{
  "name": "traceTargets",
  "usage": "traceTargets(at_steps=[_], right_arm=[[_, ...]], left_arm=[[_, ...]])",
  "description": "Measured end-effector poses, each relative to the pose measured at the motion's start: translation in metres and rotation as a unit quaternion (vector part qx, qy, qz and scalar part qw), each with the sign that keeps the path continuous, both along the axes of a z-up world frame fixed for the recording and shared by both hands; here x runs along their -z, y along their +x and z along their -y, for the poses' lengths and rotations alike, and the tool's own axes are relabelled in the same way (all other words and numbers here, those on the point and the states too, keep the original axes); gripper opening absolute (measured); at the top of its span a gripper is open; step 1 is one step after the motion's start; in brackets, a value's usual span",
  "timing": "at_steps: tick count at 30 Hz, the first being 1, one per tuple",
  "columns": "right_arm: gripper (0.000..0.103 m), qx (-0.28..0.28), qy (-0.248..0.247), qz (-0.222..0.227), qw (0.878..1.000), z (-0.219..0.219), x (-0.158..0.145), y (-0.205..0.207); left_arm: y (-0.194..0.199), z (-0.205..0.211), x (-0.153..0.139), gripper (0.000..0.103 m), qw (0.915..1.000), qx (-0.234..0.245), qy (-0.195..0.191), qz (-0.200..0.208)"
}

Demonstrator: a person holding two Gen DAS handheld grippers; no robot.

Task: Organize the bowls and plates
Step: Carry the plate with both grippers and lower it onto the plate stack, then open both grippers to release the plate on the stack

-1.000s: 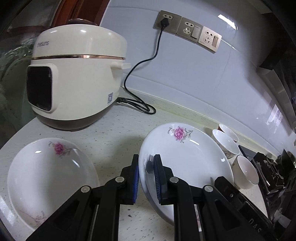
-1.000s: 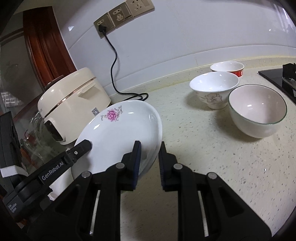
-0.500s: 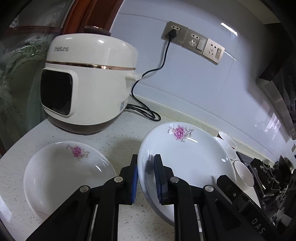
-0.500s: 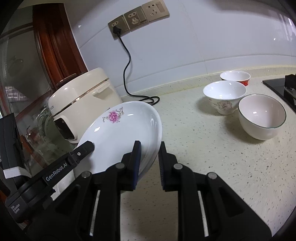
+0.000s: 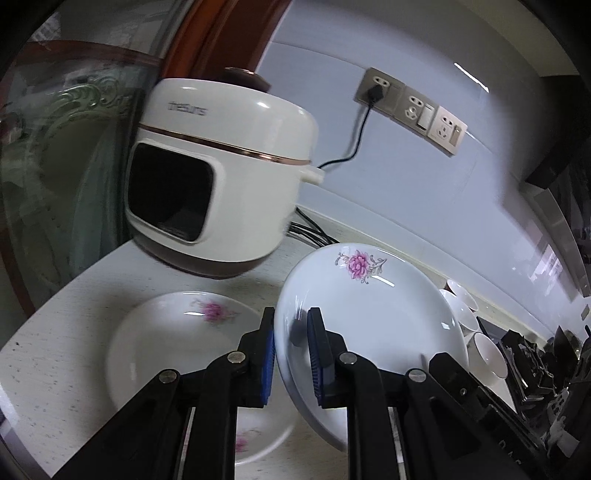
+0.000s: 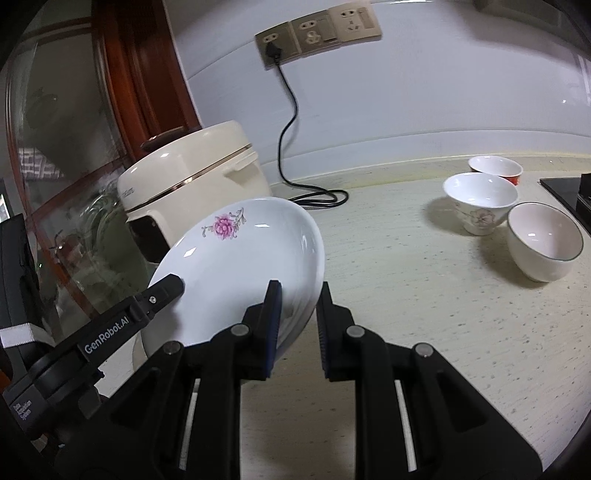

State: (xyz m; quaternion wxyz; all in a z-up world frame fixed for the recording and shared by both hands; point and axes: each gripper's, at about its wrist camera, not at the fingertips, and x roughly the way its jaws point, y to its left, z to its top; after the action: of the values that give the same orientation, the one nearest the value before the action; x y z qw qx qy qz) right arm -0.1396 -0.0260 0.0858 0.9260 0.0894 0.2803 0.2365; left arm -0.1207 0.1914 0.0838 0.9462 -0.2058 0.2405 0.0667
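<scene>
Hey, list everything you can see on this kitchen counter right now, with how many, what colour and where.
held plate: one, white with a pink flower, lifted and tilted, gripped on two edges
second plate: one, white with pink flowers, flat on the counter in front of the cooker
rice cooker: one, cream with a brown base, at the counter's back by the glass door
bowls: three, two white and one with a red outside, grouped at the right of the counter
wall sockets: three, beige, on the wall, one with a black cord plugged in
counter: one, speckled beige
stove: black, at the right edge
left tongs: black with blue pads, shut on the plate
right tongs: the same, shut on the plate's opposite rim
</scene>
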Motion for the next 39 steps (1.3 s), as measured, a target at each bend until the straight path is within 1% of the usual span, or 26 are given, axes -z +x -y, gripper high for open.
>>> traceTargets(at_steps=[11,19,23,30,32,36,39], right_arm=[[0.022,-0.029,-0.025,0.001,0.999,-0.053,0.004,-0.013],[0.022,-0.042,-0.047,-0.005,0.998,-0.082,0.015,-0.020],[0.022,-0.048,-0.058,-0.013,0.997,-0.093,0.022,-0.017],[0.022,-0.047,-0.067,-0.033,0.996,-0.101,0.035,-0.009],[0.022,-0.050,-0.063,-0.042,0.996,-0.099,0.037,-0.006],[0.023,-0.064,-0.076,-0.051,0.994,-0.106,0.039,-0.005],[0.023,-0.069,-0.072,-0.065,0.993,-0.106,0.043,-0.003]], left_arm=[[-0.016,-0.047,0.011,0.016,0.9996,-0.025,-0.012,-0.008],[-0.022,-0.074,0.025,0.016,0.9989,-0.039,-0.020,-0.020],[-0.021,-0.085,0.033,0.016,0.9984,-0.041,-0.026,-0.029],[-0.018,-0.090,0.045,0.016,0.9982,-0.036,-0.026,-0.039],[-0.017,-0.090,0.045,0.016,0.9983,-0.037,-0.021,-0.040],[-0.016,-0.089,0.044,0.017,0.9976,-0.047,0.000,-0.051],[-0.014,-0.093,0.048,0.017,0.9972,-0.041,-0.007,-0.063]])
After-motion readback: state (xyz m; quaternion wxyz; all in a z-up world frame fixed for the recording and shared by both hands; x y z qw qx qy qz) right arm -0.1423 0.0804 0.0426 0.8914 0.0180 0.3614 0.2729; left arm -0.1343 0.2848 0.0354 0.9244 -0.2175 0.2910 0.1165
